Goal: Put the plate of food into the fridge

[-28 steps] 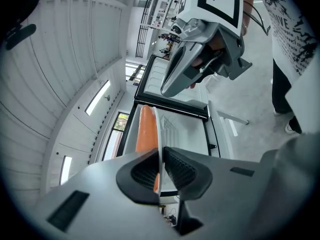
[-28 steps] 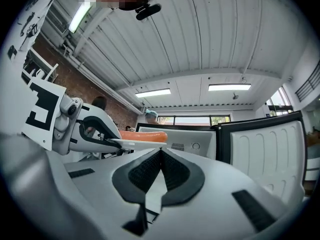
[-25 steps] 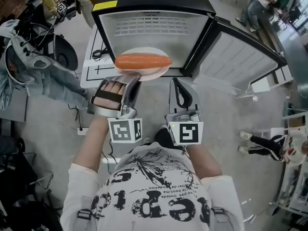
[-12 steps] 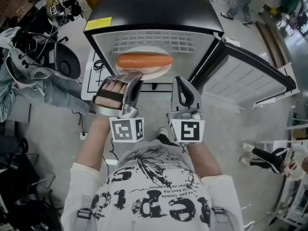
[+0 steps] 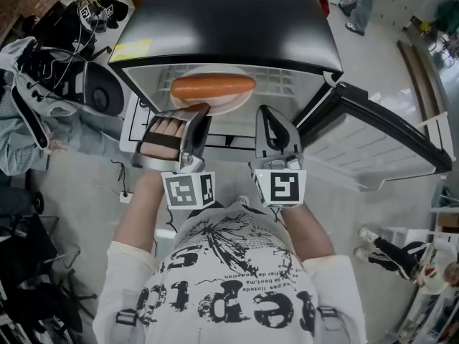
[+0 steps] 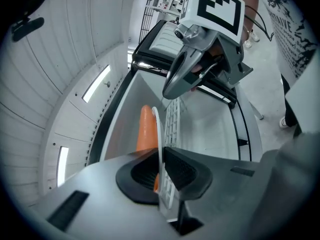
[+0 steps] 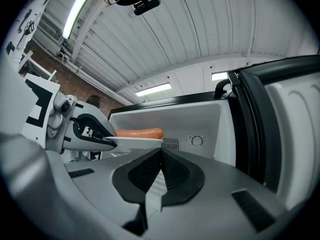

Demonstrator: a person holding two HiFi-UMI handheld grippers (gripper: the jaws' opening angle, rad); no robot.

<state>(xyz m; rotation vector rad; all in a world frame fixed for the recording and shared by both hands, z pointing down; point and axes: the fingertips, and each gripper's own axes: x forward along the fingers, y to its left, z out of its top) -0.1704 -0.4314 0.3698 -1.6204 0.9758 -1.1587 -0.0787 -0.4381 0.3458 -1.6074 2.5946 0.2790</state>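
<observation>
A white plate [image 5: 224, 104] carries a long orange sausage [image 5: 213, 86] and sits level at the mouth of the open black fridge [image 5: 237, 20], just above its wire shelf [image 5: 290, 83]. My left gripper [image 5: 199, 113] is shut on the plate's near rim. In the left gripper view the plate [image 6: 159, 134] stands edge-on between the pads, with the sausage [image 6: 145, 129] beyond. My right gripper [image 5: 265, 115] hovers beside it to the right, shut and empty. Its own view shows the plate [image 7: 135, 141], the sausage [image 7: 140, 133] and the left gripper [image 7: 100, 136] ahead at the left.
The fridge door [image 5: 380, 145] stands wide open at the right. A round white appliance [image 5: 100, 92] and loose cables lie on the floor to the left. A pair of shoes [image 5: 384, 241] sits at the lower right, and a person [image 5: 362, 2] stands far behind.
The plate with the sausage has moved forward, from in front of the fridge to its opening under the top edge. Both grippers advanced with it; the right one stayed shut and empty.
</observation>
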